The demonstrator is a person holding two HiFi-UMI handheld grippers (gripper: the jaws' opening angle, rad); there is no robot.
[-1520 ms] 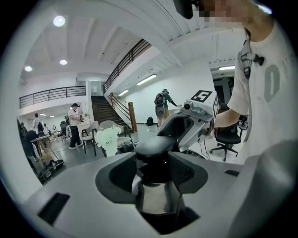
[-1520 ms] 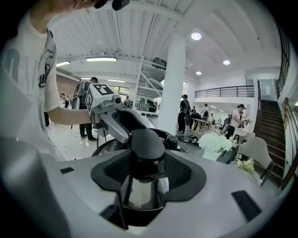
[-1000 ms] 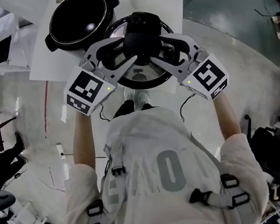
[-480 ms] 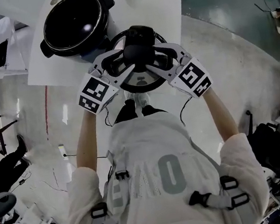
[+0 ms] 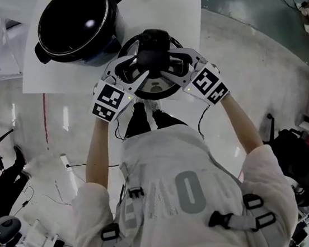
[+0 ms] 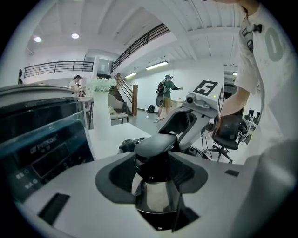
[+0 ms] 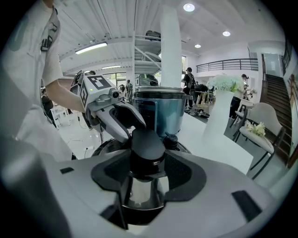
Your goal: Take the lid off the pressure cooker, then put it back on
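Left tongs and right tongs, each partly open, clamp the knob of the lid from opposite sides. Lid held over the worktop's near edge, beside the open pot.

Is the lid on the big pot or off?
Off. The cooker stands open; the left gripper and right gripper hold its lid beside it.

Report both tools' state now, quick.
Left tool: shut on the lid knob.
Right tool: shut on the same lid knob, from the opposite side.
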